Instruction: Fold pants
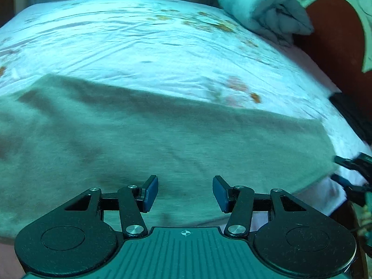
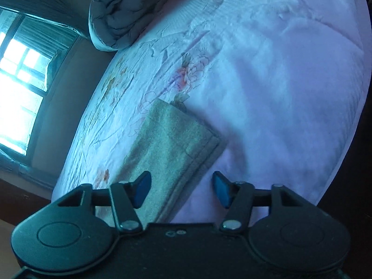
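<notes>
I see the bed [image 1: 139, 46] carrying the grey pants [image 1: 151, 144], long axis running left to right below my left claw [image 1: 185, 194], which gapes empty. Right claw [image 2: 182, 189], also parted and empty, straddles the hemmed end. A rolled quilt [image 1: 262, 11] lies well clear.

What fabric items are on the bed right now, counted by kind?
Grey pants: 1
Rolled grey quilt: 1
Floral bedsheet: 1
Total: 3
</notes>
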### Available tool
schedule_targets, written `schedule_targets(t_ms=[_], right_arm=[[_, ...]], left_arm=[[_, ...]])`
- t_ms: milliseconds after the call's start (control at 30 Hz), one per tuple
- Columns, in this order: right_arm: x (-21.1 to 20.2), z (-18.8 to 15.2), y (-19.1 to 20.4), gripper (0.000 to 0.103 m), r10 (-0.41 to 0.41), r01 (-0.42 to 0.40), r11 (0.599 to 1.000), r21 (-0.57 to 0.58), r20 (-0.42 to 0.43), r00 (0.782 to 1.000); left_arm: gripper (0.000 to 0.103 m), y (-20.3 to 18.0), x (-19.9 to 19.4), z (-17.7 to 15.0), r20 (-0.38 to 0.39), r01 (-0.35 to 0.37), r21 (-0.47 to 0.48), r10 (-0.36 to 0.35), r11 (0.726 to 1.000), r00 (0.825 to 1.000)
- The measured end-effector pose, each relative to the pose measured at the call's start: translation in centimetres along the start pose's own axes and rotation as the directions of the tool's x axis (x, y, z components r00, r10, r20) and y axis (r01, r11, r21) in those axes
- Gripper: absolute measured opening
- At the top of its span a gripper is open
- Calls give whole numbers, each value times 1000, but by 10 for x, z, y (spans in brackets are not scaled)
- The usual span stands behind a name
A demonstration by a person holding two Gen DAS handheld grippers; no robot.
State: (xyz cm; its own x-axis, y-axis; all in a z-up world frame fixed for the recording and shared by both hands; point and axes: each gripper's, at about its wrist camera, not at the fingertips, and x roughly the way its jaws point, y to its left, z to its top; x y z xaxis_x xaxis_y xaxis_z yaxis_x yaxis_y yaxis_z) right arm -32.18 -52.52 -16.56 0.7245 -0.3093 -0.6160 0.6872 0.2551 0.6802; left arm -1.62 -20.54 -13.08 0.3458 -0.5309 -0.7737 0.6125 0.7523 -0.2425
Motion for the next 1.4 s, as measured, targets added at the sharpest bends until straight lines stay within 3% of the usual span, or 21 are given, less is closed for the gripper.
schedule_targets(t_ms=[100,233,333,533,733,800,933,1000,1100,1200,1300,1400], right_arm=[[7,-1,0,15,-43,43,999,6,10,999],[9,-1,-9,15,-31,29,998,50,23,999],[10,0,-20,18,-1,-6,989,145,48,999],[5,1,-13,8,16,-24,995,100,76,997],[7,-1,0,10,-48,50,999,-19,86,995],[4,0,4,18,-71,75,996,-41,94,993],[-19,-1,22,22,-109,138,978,-157,176,978],[-24,-4,37,22,-84,125,962,-242,173,981],[-17,-19,79,22,-10,49,911,-410,97,995],[5,-43,128,21,85,-108,851,-514,-67,994],[32,-70,178,21,149,-249,785,-567,-219,964],[65,-104,228,21,167,-357,734,-577,-356,919]], left_arm=[[52,-29,6,-1,-12,43,57,-42,997,999],[52,-61,20,-7,-43,70,108,-66,992,997],[52,-74,38,-15,-87,34,153,-20,988,996],[52,-76,43,-19,-84,13,146,-1,989,996],[52,-70,36,-15,-48,24,122,-19,992,999],[52,-60,26,-10,-11,15,96,-14,995,1000],[52,-18,4,2,50,-48,42,46,998,998],[52,9,-6,4,66,-100,12,99,995,993],[52,55,-19,8,83,-177,-38,179,984,980],[52,107,-30,14,91,-258,-90,266,962,960],[52,157,-37,21,84,-329,-150,344,932,935],[52,194,-39,25,83,-378,-185,398,907,914]])
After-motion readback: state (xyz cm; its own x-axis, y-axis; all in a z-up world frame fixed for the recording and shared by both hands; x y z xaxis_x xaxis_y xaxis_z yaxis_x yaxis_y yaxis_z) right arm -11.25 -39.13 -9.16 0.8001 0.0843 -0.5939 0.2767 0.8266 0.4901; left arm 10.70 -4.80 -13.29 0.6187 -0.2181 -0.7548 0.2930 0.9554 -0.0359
